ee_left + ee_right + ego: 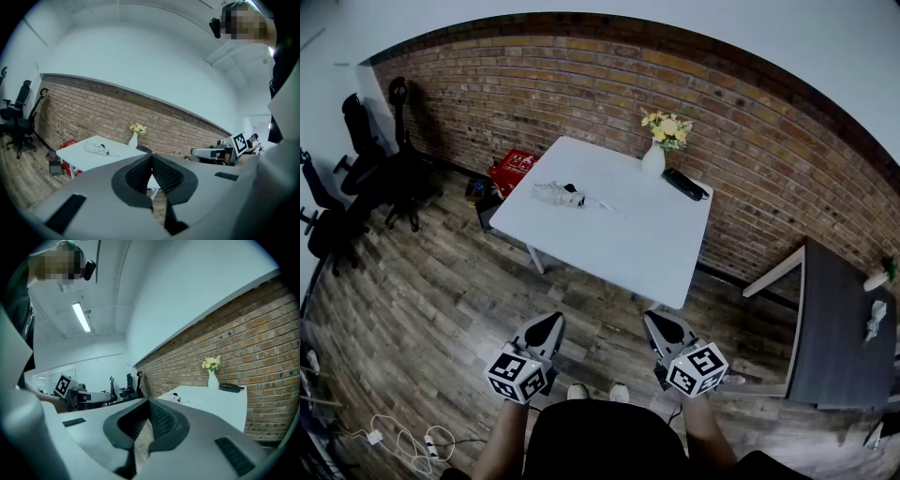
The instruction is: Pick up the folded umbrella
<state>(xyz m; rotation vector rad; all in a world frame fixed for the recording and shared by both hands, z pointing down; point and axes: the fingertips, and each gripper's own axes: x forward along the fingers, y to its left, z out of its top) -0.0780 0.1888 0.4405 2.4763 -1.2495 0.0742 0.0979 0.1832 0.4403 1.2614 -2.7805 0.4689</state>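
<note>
On the white table (628, 234) lies a pale, crumpled long bundle with a black band (560, 195), which looks like the folded umbrella; the left gripper view shows it too (96, 149), and it is small in the right gripper view (178, 399). Both grippers hang over the wooden floor, well short of the table's near edge. My left gripper (555, 322) is shut and holds nothing, its jaws meeting at the tip (151, 156). My right gripper (654, 319) also has its jaws together (149, 401) and is empty.
A white vase of yellow flowers (655, 150) and a black oblong object (684, 184) stand at the table's far right. A red box (514, 169) sits by the brick wall. Office chairs (356, 169) stand at the left, a dark desk (834, 319) at the right, cables (403, 441) on the floor.
</note>
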